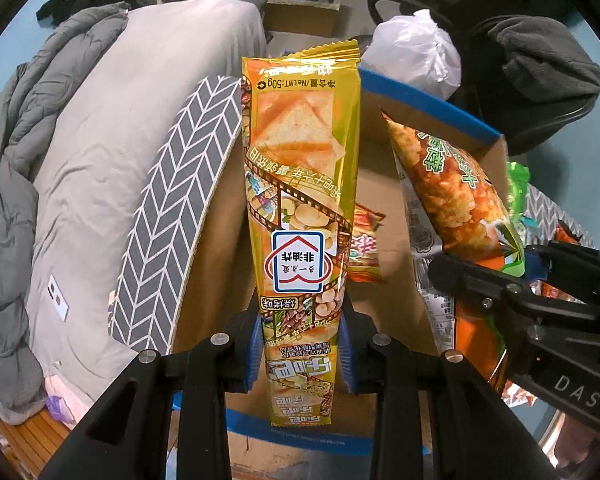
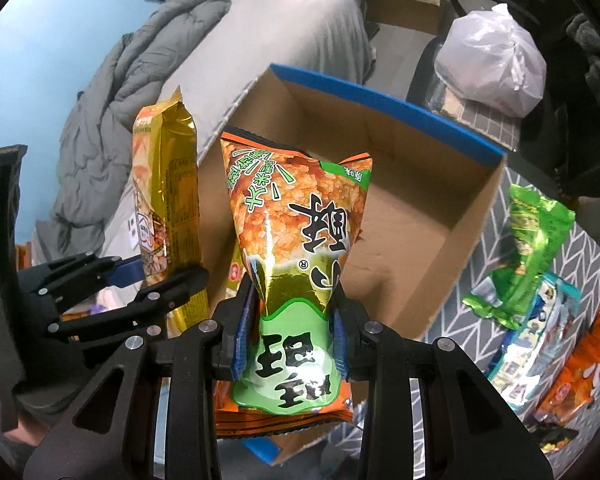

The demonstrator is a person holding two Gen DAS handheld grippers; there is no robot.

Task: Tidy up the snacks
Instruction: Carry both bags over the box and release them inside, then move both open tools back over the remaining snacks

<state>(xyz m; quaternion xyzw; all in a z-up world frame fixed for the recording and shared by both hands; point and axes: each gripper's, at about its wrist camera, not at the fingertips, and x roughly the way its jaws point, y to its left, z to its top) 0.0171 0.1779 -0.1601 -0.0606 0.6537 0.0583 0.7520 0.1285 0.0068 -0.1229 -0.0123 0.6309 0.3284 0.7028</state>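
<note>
My left gripper is shut on a tall yellow-gold snack pack and holds it upright over the open cardboard box with blue-edged flaps. My right gripper is shut on an orange-and-green rice cracker bag, also upright over the box. The two bags are side by side; the yellow pack shows at left in the right wrist view, the orange bag at right in the left wrist view. One small snack pack lies inside the box.
Several more snack packs, green, blue-white and orange, lie on the grey herringbone cloth right of the box. A grey bed with a quilt is left. A white plastic bag sits behind the box.
</note>
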